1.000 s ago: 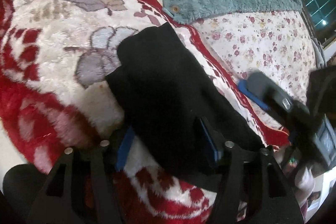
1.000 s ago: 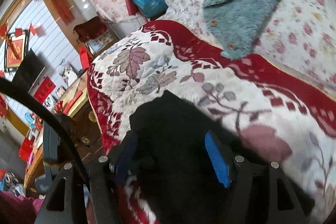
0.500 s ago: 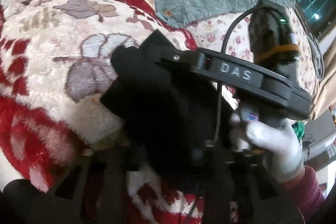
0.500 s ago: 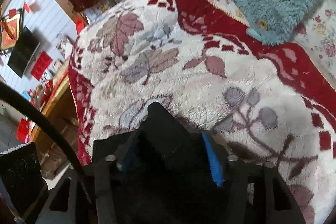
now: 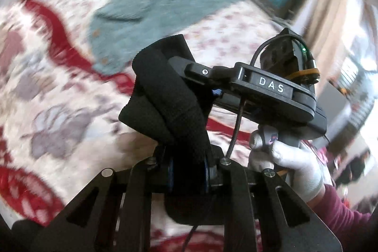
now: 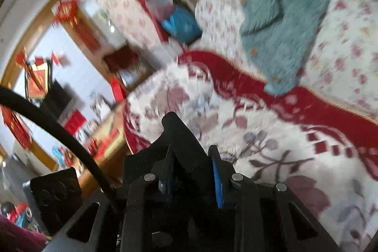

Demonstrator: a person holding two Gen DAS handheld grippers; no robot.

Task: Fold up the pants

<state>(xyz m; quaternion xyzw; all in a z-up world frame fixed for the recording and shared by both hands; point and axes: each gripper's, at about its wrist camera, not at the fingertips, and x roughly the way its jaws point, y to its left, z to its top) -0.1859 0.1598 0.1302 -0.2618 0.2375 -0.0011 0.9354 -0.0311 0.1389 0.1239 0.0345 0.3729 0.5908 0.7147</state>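
Observation:
The black pants are bunched into a thick folded bundle lifted off the bed. My left gripper is shut on the lower part of the bundle. My right gripper is shut on the same black pants, whose fold sticks up between its blue pads. In the left wrist view the right gripper body, marked DAS, is held by a white-gloved hand and reaches into the bundle from the right.
A red and cream floral blanket covers the bed below. A teal fleece jacket lies further back on the flowered sheet. A blue bag and room furniture lie past the bed's edge.
Both grippers have closed on the pants and lifted the bundle off the blanket. The right gripper moved in from the right to meet the left. The views are blurred by motion.

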